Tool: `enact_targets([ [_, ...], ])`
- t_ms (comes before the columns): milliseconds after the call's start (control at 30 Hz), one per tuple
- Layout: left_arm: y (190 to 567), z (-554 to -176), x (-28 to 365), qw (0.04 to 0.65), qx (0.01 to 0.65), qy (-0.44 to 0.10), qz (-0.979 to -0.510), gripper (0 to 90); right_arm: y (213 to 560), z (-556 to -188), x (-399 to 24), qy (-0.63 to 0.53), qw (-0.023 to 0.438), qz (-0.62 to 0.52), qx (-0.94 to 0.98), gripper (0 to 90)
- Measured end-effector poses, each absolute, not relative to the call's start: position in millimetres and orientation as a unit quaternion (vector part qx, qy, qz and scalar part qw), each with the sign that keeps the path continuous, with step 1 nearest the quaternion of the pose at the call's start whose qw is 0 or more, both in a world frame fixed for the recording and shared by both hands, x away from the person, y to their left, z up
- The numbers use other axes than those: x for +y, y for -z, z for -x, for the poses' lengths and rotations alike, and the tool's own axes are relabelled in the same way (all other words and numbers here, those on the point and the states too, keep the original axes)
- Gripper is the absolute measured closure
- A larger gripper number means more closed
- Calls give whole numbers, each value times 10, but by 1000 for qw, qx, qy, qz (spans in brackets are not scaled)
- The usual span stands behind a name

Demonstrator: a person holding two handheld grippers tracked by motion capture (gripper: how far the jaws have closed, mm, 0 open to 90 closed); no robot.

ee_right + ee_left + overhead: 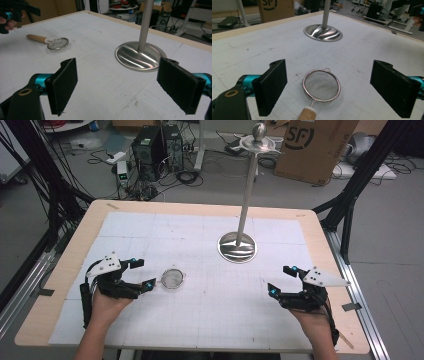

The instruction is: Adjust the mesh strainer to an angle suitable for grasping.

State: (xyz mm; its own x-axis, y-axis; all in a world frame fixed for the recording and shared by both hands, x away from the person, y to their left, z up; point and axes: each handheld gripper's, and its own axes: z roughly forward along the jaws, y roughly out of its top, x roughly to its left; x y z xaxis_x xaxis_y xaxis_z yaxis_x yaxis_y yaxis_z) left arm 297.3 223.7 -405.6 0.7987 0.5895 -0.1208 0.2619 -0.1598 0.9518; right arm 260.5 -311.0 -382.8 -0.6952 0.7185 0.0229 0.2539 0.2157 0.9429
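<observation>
**Wide jaws either side of a strainer lying free on the mat**

Fingers (272,86) of the left gripper (139,273) stand as far apart as they go and grip nothing; the small mesh strainer (321,85) lies on the table between them, clear of both pads. Its wooden handle (307,114) points back toward the hand, so the spread jaws look set to come down around the handle or the rim, I judge. From above, the strainer (171,279) sits just beside the left gripper's tips, on the white mat (200,310).

Across the table the right gripper (286,280) hovers with its jaws equally wide and empty, well apart from the strainer, probably waiting its turn.

Further back stands a steel stand: a round polished base (237,247) with an upright pole (248,190) rising to a hooked top plate (258,143). It stands behind the strainer, not between it and either gripper, so nothing blocks the reach. A hook up there would suit the strainer's small loop (327,69), though that is a guess. A cardboard box (312,147) and computer towers (159,147) sit on the floor beyond the table.
</observation>
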Motion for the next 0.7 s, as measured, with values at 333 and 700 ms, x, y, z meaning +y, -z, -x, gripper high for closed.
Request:
enact_targets([
  [333, 4064, -2970, 2229, 571, 279, -136, -760, 152, 3826, -2591, -3051, -531, 214, -321, 755, 159],
  [700, 4146, -3018, 2266, 530, 293, -132, -785, 201, 3828, -2596, -3059, -526, 216, -326, 755, 159],
])
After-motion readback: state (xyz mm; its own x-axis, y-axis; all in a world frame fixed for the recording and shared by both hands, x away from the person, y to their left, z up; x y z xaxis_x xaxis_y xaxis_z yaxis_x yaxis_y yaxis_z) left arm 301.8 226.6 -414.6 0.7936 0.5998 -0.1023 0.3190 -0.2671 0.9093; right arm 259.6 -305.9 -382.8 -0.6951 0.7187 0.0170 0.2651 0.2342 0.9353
